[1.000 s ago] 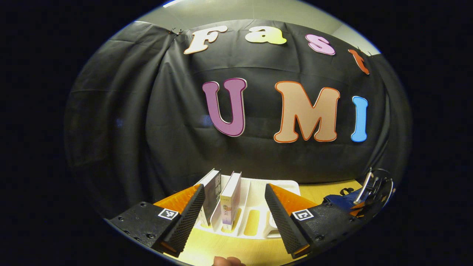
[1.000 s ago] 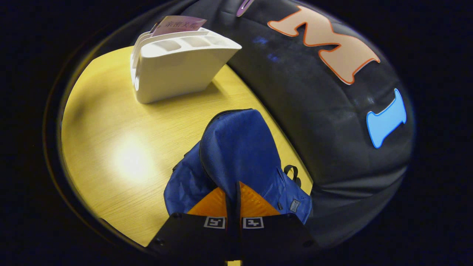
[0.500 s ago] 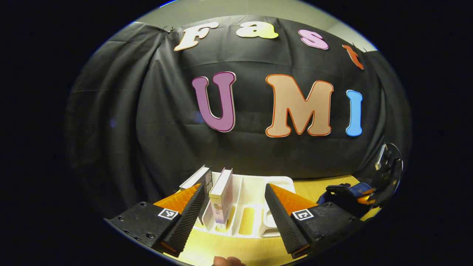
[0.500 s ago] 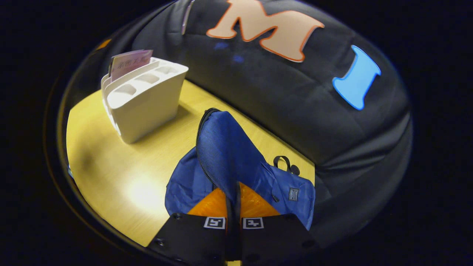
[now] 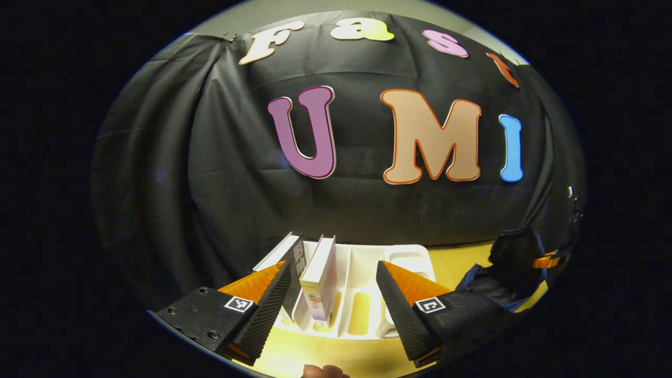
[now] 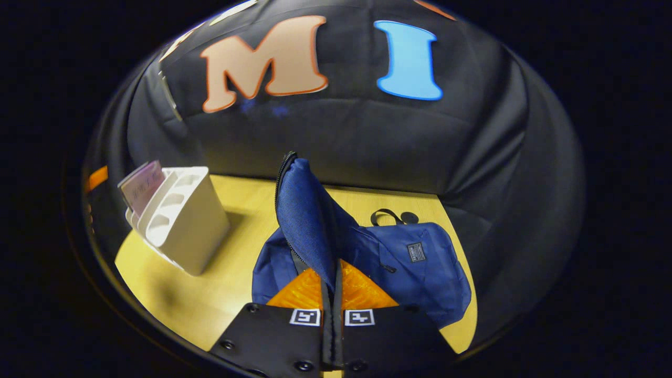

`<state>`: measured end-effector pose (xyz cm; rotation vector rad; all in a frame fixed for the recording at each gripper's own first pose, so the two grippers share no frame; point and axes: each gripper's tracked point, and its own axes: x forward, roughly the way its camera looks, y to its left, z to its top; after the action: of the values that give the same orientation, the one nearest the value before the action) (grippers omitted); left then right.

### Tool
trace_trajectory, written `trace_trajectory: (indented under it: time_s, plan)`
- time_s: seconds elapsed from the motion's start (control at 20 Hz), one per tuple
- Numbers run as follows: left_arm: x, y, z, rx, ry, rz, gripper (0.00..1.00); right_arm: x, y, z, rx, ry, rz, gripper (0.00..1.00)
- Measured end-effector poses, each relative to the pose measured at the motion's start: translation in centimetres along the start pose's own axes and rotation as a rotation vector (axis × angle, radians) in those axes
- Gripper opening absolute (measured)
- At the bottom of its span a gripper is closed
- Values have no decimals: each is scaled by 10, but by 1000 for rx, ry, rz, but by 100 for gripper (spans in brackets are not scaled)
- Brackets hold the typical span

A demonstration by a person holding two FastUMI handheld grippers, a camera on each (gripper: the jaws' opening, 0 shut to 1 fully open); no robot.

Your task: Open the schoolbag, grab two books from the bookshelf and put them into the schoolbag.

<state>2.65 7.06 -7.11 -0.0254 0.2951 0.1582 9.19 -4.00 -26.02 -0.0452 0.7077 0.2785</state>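
You are at the opening step: your right gripper (image 6: 332,294) is clamped on a fold of the bag (image 6: 367,257), both fingers pressed together on the blue cloth, and the flap it holds stands up in a peak with the zip (image 6: 282,173) running down its edge. From the right gripper view the bag lies on the desk (image 6: 231,294) near the back edge, close to the black cloth wall, with the shelf (image 6: 184,226) well apart from it toward the other end. I cannot tell from here whether the mouth is open wide enough to take a book. Your left gripper (image 5: 333,294) is spread wide and holds nothing; it hovers in front of the shelf, with the nearer book (image 5: 321,278) roughly between its fingers but not touched. The next move, as I judge it, calls for you to keep the flap lifted with the right while the left goes forward and closes on that book's spine edge, then lifts it straight up out of its slot. Count: one bag, one shelf with several slots, two books (image 5: 292,262) standing upright side by side in the slots at one end, the other slots empty, and two grippers.
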Motion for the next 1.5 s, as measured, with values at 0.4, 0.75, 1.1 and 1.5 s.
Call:
trace_trajectory:
  time_s: [0.4,0.75,1.1,1.5]
  plan:
    - [62,1,-4,133,241,-72,96,0,-6,1,-4,-8,5,4]
    - [113,20,-50,131,535,-116,97,0,-8,3,24,-8,10,3]
    - [138,23,-73,169,679,-127,96,2,-8,0,15,1,6,0]
    - [150,26,-94,238,802,-147,92,1,-8,3,17,6,1,3]
